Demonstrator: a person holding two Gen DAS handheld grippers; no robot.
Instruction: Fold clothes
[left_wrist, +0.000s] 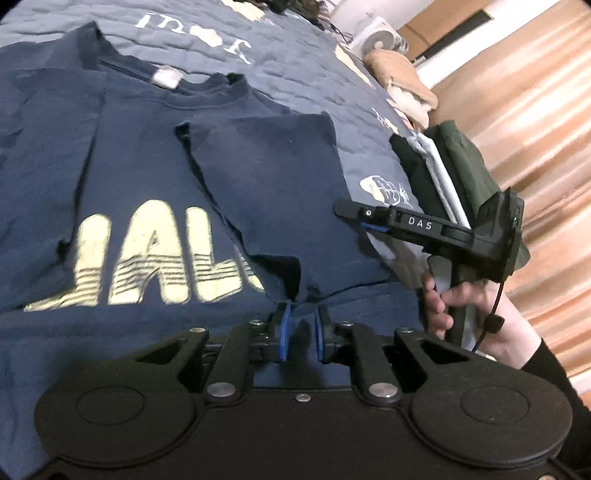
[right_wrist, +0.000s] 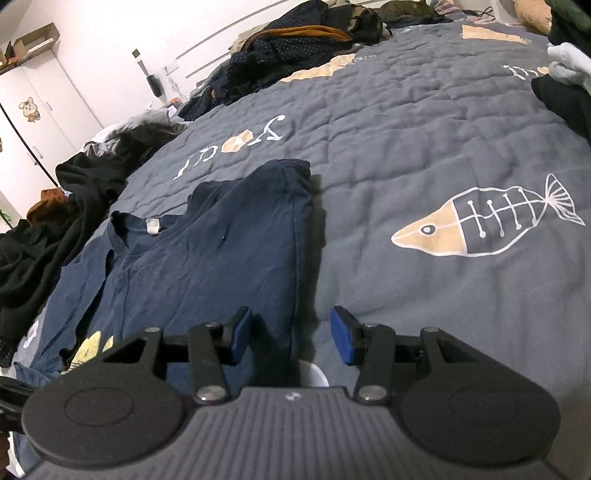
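Around you, loose dark clothes (right_wrist: 74, 206) are heaped along the bed's far edge, and a folded stack (left_wrist: 450, 173) of dark and pale garments sits on the quilt (right_wrist: 424, 147) just beside your right tool (left_wrist: 364, 221). The navy T-shirt (left_wrist: 155, 177) lies flat on the quilt with its pale lettering up and one sleeve (left_wrist: 266, 173) folded in over the chest.

Your left tool (left_wrist: 302, 332) is at the shirt's near edge; its blue pads stand slightly apart with a pinch of fabric rising between them, but you cannot tell whether they grip it. Your right tool (right_wrist: 291, 339) is open, its pads straddling the shirt's folded side edge.

Only the left view shows the lettering and your hand (left_wrist: 461, 310) on the right tool's handle; only the right view shows the heaped clothes and the quilt's fish print (right_wrist: 487, 225).
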